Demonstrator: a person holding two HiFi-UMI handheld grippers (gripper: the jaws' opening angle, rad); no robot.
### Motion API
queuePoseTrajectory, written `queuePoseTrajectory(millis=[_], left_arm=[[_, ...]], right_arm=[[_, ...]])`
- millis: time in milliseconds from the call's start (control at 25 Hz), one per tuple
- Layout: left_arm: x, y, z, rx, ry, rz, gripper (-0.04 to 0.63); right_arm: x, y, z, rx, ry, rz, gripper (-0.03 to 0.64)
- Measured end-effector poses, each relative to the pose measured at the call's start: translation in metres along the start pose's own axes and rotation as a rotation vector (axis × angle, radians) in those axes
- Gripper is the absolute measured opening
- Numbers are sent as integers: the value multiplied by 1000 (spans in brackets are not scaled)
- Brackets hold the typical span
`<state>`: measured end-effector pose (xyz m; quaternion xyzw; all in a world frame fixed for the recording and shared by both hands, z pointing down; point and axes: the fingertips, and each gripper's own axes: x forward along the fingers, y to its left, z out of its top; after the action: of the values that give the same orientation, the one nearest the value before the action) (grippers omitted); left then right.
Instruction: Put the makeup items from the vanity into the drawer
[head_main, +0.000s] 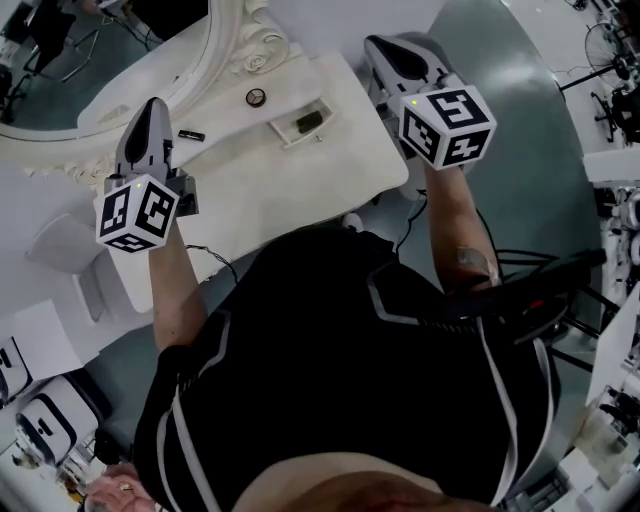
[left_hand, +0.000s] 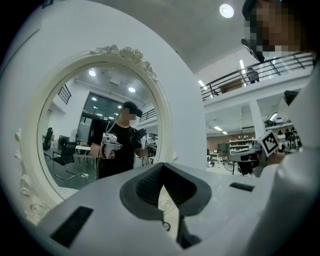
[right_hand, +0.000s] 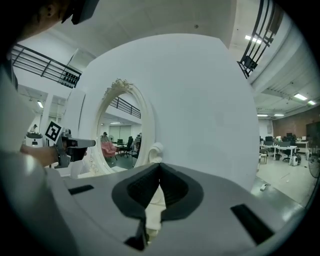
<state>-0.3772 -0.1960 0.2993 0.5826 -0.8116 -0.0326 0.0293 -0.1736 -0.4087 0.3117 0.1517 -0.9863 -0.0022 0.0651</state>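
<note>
Left claw: the left gripper (head_main: 152, 108) is being held over the left part of the white vanity top (head_main: 262, 190); in the left gripper view its jaws (left_hand: 162, 172) are being shown with tips touching, and nothing is being gripped.
Right claw: the right gripper (head_main: 388, 48) is being held past the vanity's right edge, well apart from the items. It is likewise drawn together (right_hand: 159, 172) and empty.
Items outside: a short black tube (head_main: 191, 135) is lying just beside the left gripper, and a small round dark-rimmed compact (head_main: 256, 97) is sitting near the carved white oval mirror frame (head_main: 245, 55).
Drawer: the shallow white open drawer (head_main: 285, 131) is sitting between the two grippers, and a dark oblong item (head_main: 309, 121) is already being held inside it.
Stage: judged as early, since two items are being left on the top and no grasp is being made.
Risk, tube: it is likely to be rolled away if it is approached with the jaws drawn together or pinched off-centre.
Risk, compact: being flat and close to the frame, it may be pushed against the carving rather than lifted.
Risk, release: an item let go high may be bounced over the low drawer rim.
</note>
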Motion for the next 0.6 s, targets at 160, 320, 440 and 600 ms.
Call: queuePoseTrajectory(millis=[160, 320, 440, 600], left_arm=[[-2, 1, 5, 26, 6, 16, 3], [-3, -6, 8, 45, 2, 4, 3], [-3, -9, 8, 9, 0, -19, 3], [-5, -14, 5, 45, 2, -2, 3]], right_arm=[[2, 3, 4, -5, -4, -2, 5], [0, 7, 8, -19, -16, -2, 5], [-1, 9, 9, -20, -15, 0, 5], [-3, 9, 9, -23, -11, -7, 5]])
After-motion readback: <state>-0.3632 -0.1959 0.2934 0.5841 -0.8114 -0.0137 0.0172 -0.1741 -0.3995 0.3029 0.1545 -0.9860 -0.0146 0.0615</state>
